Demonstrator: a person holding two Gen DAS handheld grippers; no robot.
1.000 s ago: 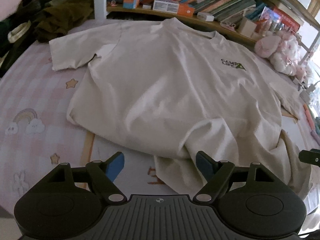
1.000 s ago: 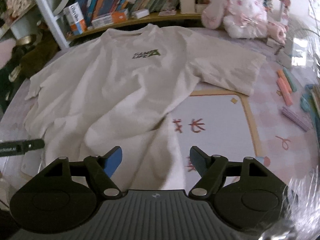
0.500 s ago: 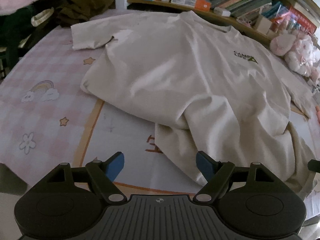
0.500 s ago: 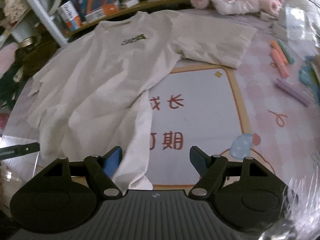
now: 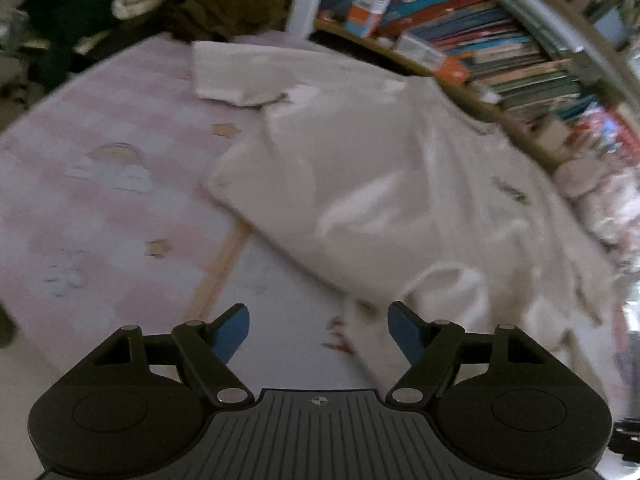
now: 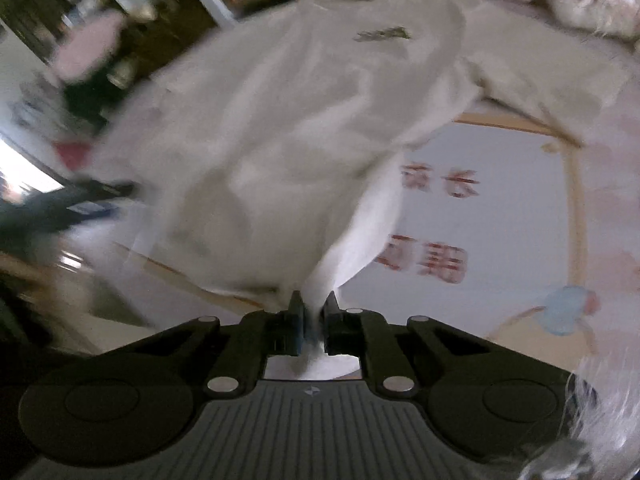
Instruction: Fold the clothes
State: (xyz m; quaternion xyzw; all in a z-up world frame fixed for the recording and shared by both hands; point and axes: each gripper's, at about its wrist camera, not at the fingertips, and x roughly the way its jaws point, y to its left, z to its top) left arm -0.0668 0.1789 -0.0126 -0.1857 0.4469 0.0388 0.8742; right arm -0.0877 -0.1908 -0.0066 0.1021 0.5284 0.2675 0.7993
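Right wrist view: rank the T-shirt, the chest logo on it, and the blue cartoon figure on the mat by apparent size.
1. T-shirt, by far the largest; its hem is pinched in the right gripper.
2. Blue cartoon figure, though it sits nearer the camera than the logo, so this is unsure.
3. Chest logo.

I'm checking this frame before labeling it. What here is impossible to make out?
- Chest logo wording on the T-shirt: blurred in both views.
- Hem portion pinched in the right claw: hidden by its fingers.
- Red mat characters: left view, partly under cloth.
- Book spines: blurred, too small.
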